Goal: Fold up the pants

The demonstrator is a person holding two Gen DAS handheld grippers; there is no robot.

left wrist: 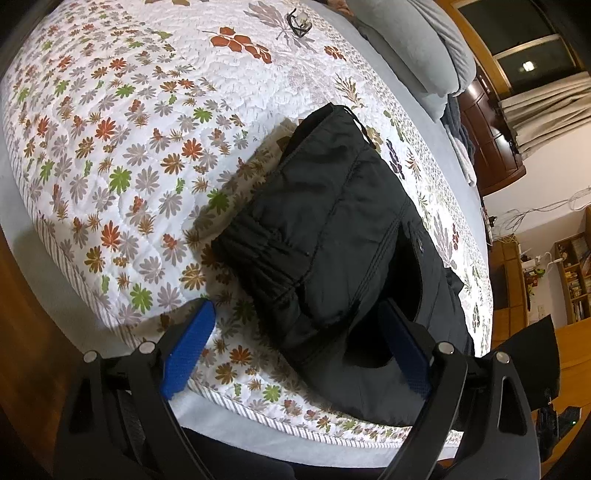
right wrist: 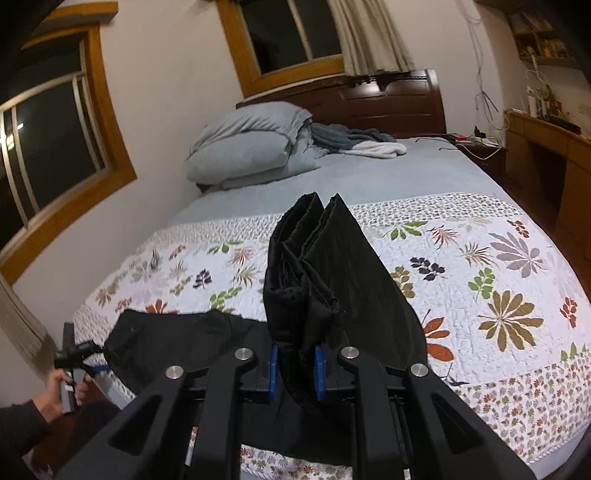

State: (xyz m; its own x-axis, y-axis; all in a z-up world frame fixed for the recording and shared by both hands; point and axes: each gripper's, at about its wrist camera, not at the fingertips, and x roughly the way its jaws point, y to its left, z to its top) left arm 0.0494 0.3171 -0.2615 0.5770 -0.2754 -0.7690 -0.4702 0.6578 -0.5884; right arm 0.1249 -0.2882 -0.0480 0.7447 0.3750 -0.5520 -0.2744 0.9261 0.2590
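Observation:
Black pants [left wrist: 332, 221] lie partly folded on the floral quilt [left wrist: 129, 147] near the bed's edge. My left gripper [left wrist: 297, 310] is open wide just above them. Its left pad [left wrist: 188, 347] is over the quilt and its right pad [left wrist: 404, 343] over the black cloth. My right gripper [right wrist: 295, 354] is shut on a bunched end of the pants [right wrist: 314, 266], which stands up in folds ahead of the fingers. The rest of the pants [right wrist: 177, 343] lies flat to the left. There a hand [right wrist: 70, 384] holds the left gripper [right wrist: 85, 354] at the cloth's edge.
A folded grey duvet [right wrist: 251, 147] and towels sit at the bed's head by the dark headboard [right wrist: 388, 99]. A small dark object [left wrist: 299, 24] lies on the far quilt. A wooden desk [right wrist: 546, 147] and a bedside table stand to the right.

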